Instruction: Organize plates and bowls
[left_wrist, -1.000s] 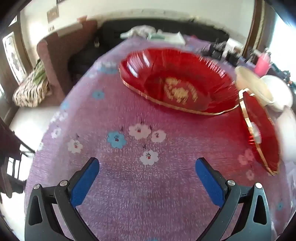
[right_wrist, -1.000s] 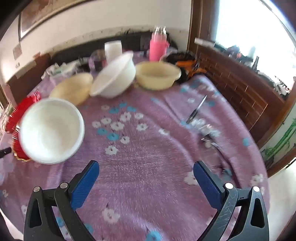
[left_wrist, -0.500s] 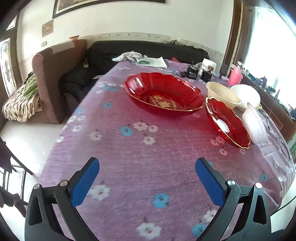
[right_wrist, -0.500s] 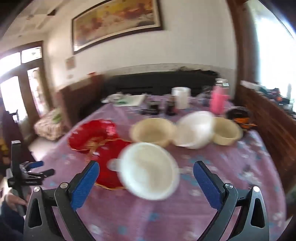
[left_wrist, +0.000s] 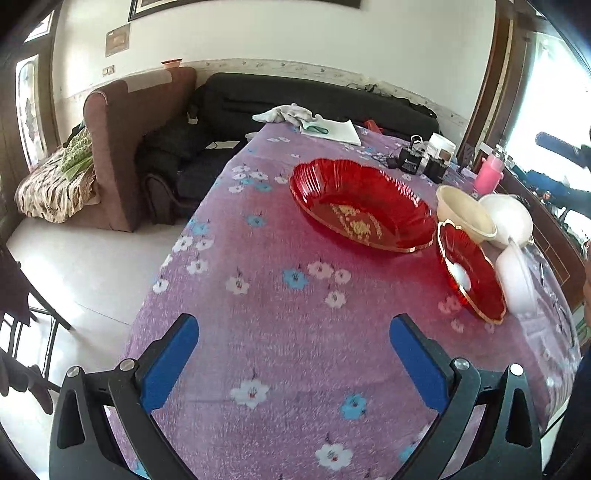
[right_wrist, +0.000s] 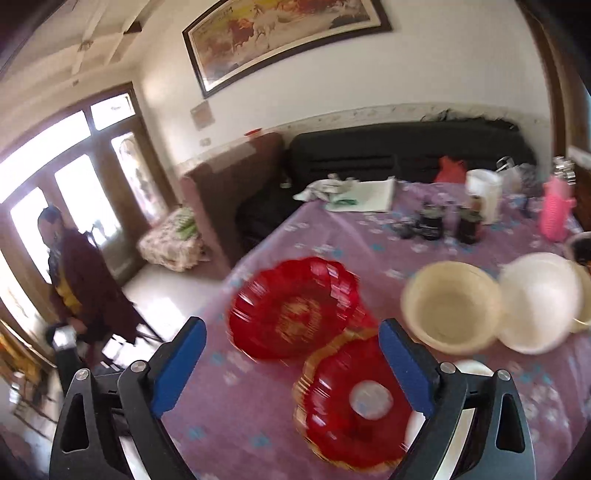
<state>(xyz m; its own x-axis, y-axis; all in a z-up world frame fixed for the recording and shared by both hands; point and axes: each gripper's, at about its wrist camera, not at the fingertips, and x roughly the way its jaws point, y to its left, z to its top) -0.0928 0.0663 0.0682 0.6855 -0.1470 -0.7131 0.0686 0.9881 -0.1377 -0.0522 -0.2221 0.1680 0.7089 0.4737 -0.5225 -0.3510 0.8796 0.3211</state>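
Right wrist: small red plate (right_wrist: 354, 410) between fingers (right_wrist: 404, 371).

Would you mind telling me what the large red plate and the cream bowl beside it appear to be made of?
The large red plate looks like translucent moulded plastic or glass: glossy, ribbed, with a gold rim and gold centre print; which of the two is unclear. The cream bowl looks like opaque plastic, with a smooth, duller finish and thin rolled rim.

**Red plates and pale bowls under our right gripper**

We see our right gripper (right_wrist: 291, 343) spread wide and empty above the purple flowered tablecloth (right_wrist: 236, 410). A small red plate (right_wrist: 351, 417) lies nearest, a large red plate (right_wrist: 295, 314) behind it. To the right sit a cream bowl (right_wrist: 452, 304) and a white bowl (right_wrist: 541, 301), touching.
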